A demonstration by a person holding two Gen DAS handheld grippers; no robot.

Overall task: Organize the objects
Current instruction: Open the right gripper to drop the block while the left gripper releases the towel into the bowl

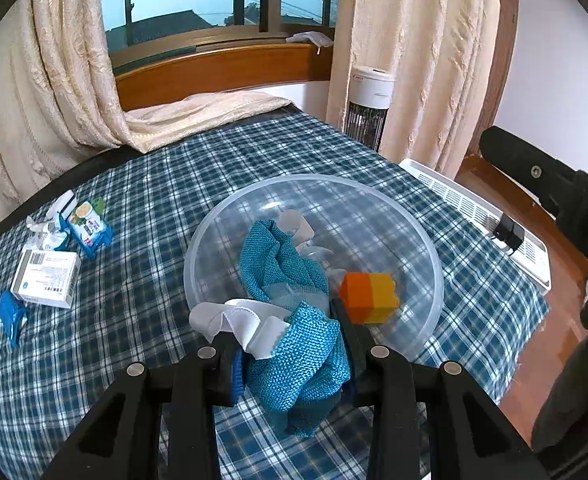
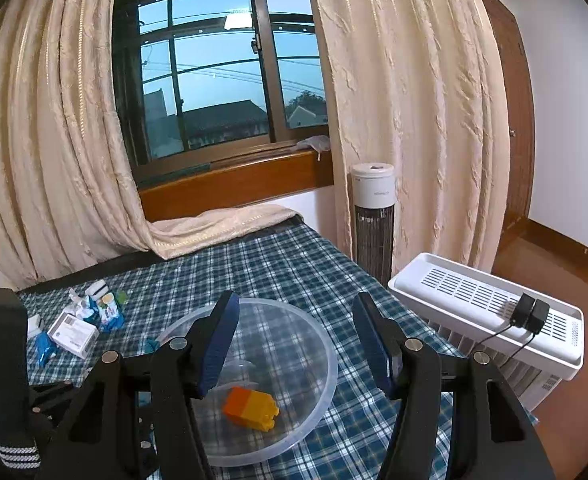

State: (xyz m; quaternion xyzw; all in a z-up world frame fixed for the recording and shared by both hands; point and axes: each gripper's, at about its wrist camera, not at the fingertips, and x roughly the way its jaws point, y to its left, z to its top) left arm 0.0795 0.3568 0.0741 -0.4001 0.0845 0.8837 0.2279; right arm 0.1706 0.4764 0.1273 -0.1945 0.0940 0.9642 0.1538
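Observation:
A clear plastic bowl (image 1: 422, 240) sits on the blue plaid bedcover (image 1: 173, 184). In it lie an orange and yellow block (image 1: 368, 298) and part of a teal knitted cloth with white straps (image 1: 281, 264). My left gripper (image 1: 289, 340) is shut on the near end of the teal cloth at the bowl's front rim. My right gripper (image 2: 294, 340) is open and empty above the bowl (image 2: 318, 344). The block (image 2: 249, 408) shows below it.
A white box (image 1: 45, 278), blue packets (image 1: 89, 228) and small white items lie at the left of the bed. A white heater (image 2: 486, 308) and a tower fan (image 2: 374, 216) stand to the right. Curtains and a window are behind.

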